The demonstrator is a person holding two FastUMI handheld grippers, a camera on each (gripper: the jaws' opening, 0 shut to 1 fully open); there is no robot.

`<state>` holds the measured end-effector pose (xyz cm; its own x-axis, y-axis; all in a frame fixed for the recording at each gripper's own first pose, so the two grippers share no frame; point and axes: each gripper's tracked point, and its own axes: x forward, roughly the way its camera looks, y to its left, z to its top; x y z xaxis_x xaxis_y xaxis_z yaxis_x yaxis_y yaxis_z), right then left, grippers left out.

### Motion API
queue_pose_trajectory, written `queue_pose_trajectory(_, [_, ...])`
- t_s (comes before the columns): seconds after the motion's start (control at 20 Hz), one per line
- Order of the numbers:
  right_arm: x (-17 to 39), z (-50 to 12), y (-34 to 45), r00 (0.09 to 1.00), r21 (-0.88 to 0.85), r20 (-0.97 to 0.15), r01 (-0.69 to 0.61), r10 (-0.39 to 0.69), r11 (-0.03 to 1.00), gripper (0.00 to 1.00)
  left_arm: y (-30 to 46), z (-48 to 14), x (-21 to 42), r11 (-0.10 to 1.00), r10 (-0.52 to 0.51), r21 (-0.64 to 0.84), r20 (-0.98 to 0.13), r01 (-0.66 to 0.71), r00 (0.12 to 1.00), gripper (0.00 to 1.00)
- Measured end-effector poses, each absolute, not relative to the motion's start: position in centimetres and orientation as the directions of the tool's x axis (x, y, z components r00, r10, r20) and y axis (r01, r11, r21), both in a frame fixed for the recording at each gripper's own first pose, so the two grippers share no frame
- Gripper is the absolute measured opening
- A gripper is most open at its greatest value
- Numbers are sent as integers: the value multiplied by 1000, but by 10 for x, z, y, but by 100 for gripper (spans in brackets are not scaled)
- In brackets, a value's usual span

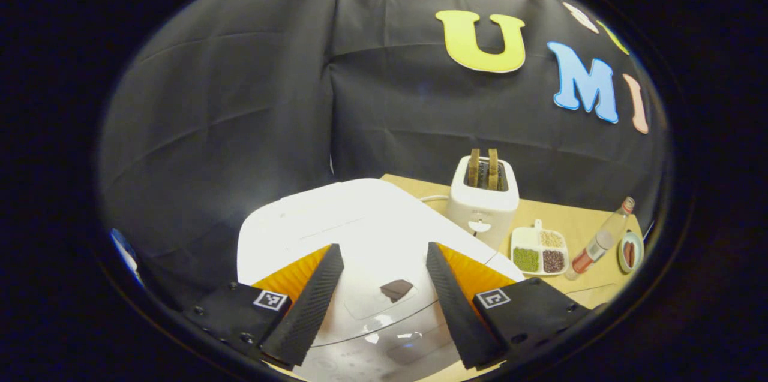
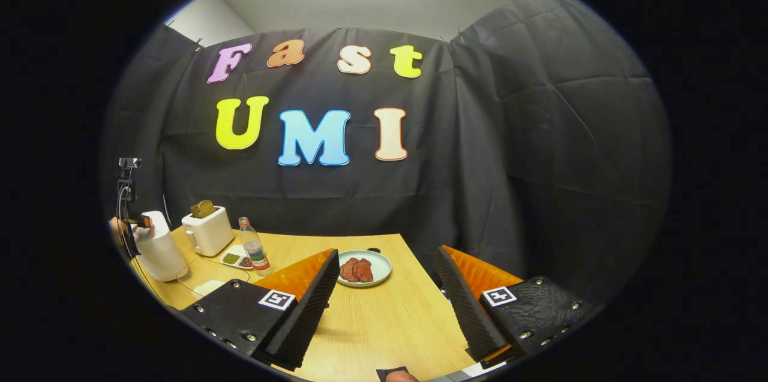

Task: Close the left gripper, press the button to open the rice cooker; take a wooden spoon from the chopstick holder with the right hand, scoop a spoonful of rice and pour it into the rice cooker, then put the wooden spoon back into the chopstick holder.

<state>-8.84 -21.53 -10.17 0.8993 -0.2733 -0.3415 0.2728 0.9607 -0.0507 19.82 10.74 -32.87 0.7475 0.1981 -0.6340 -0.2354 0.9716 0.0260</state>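
The white rice cooker (image 1: 366, 220) lies directly under my left gripper (image 1: 383, 247) with its lid down. A small dark button patch (image 1: 396, 289) sits on the lid's front, between and below the two fingers. The left gripper is open, its fingers spread wide above the lid and holding nothing. In the right gripper view the rice cooker (image 2: 159, 250) stands at the table's far left, with a hand at its top. My right gripper (image 2: 387, 251) hovers open over the wooden table (image 2: 390, 322), empty. A white divided tray of grains (image 1: 538, 252) lies right of the cooker.
A white toaster (image 1: 483, 199) with two bread slices stands behind the cooker. A clear bottle (image 1: 600, 241) and a plate (image 1: 630, 252) sit right of the grain tray. In the right gripper view, a plate of meat slices (image 2: 363, 268) lies just ahead, with the bottle (image 2: 255, 248) and toaster (image 2: 207, 229) to its left.
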Motion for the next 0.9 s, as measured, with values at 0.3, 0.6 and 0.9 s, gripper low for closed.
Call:
queue_pose_trajectory(0.3, [-74, -72, -198, 931, -40, -276, 238, -240, 970, 98, 95, -273, 205, 983, 151, -7, -524, -182, 838, 98])
queue_pose_trajectory(0.6, [-61, -60, -159, 955, -6, -246, 170, -166, 985, 98, 57, -168, 193, 998, 61, 26, -330, -56, 942, 96])
queue_pose_trajectory(0.9, [-53, -43, -114, 974, 56, -193, 129, -116, 990, 98, -7, -80, 127, 998, -63, -36, -158, 58, 985, 97])
